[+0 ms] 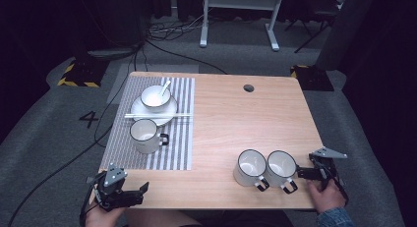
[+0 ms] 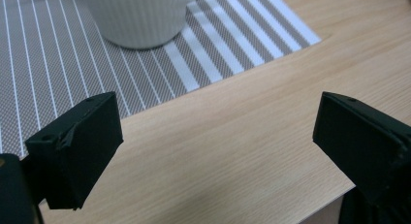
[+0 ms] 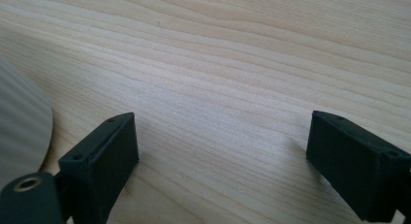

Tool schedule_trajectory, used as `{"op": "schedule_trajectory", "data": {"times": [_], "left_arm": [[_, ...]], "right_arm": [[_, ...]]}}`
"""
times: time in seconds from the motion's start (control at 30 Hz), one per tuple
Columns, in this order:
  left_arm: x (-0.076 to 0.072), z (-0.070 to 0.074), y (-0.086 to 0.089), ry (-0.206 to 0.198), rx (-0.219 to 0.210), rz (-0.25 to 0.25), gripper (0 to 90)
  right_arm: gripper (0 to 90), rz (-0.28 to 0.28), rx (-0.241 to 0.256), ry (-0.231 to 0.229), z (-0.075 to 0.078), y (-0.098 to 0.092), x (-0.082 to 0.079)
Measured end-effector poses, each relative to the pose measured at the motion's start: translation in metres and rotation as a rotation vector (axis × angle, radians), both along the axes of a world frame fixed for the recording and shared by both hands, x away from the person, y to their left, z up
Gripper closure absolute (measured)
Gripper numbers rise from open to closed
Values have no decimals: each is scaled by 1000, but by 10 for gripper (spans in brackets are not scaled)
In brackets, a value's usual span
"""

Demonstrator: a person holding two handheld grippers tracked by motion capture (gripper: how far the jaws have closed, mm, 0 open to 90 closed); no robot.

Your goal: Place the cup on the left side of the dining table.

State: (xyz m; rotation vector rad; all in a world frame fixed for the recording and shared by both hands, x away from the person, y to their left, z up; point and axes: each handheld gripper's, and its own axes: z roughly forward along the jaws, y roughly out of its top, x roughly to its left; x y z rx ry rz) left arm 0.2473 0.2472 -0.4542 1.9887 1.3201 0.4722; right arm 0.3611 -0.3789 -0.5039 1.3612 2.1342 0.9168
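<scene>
Right gripper (image 1: 308,173): jaws wide apart, holding nothing, lower right of the frame.
Nearest mug (image 1: 281,169): just left of it, touching a second mug (image 1: 250,167).
Left gripper (image 1: 139,193): jaws wide apart, lower left.
Striped mat (image 1: 118,143): above it.

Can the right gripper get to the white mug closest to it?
Probably yes. The right gripper is open beside the nearest white ribbed mug with a black rim and handle on the wooden table. Nothing lies between them, though the second white mug touches its far side.
</scene>
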Motion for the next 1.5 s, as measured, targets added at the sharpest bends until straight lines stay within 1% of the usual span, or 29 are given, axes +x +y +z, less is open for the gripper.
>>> {"op": "schedule_trajectory", "data": {"times": [0.07,0.13,0.17,0.23,0.27,0.3,0.33,0.37,0.4,0.43,0.47,0.53,0.57,0.7,0.73,0.8,0.83,0.9,0.97,1.03,1.13,1.23,1.27,1.5], "left_arm": [[1,-4,2,17,3,2,41],[3,-7,4,32,18,10,41],[3,-9,5,45,11,9,41],[5,-13,7,62,18,13,41],[5,-16,8,76,22,13,41],[6,-18,9,78,31,19,41],[7,-20,10,88,30,22,41],[7,-22,10,102,43,23,41],[8,-24,11,102,43,32,41],[9,-25,12,115,59,31,41],[9,-28,11,115,53,34,41],[10,-31,12,134,64,35,41],[10,-33,13,133,64,38,41],[12,-39,15,152,67,47,41],[12,-40,15,160,76,50,41],[12,-43,15,138,90,56,35],[12,-44,15,134,96,54,35],[12,-45,15,121,93,59,30],[11,-49,17,89,82,58,0],[9,-55,19,18,48,66,0],[5,-65,26,-77,16,55,0],[3,-73,28,-151,-14,59,0],[3,-73,29,-156,-16,53,0],[3,-74,29,-160,-16,53,1]], "right_arm": [[114,5,0,-1,0,0,1],[114,6,1,0,0,0,1],[114,9,1,1,0,0,1],[114,9,1,2,0,0,1],[114,10,1,1,0,0,1],[114,10,1,1,0,0,1],[114,10,1,1,0,0,1],[114,11,1,1,0,0,1],[114,11,1,1,0,0,1],[114,10,2,2,0,0,1],[114,11,1,1,0,0,1],[114,11,1,2,0,0,1],[114,10,2,3,0,0,1],[114,11,1,2,0,0,1],[114,10,2,3,0,0,1],[114,10,2,2,0,0,1],[114,11,1,2,0,0,1],[114,10,2,3,0,0,1],[114,10,1,2,0,0,1],[114,10,2,3,0,0,1],[114,10,3,3,0,0,1],[114,10,2,3,0,0,1],[114,10,2,2,0,0,1],[114,9,3,4,0,0,1]]}}
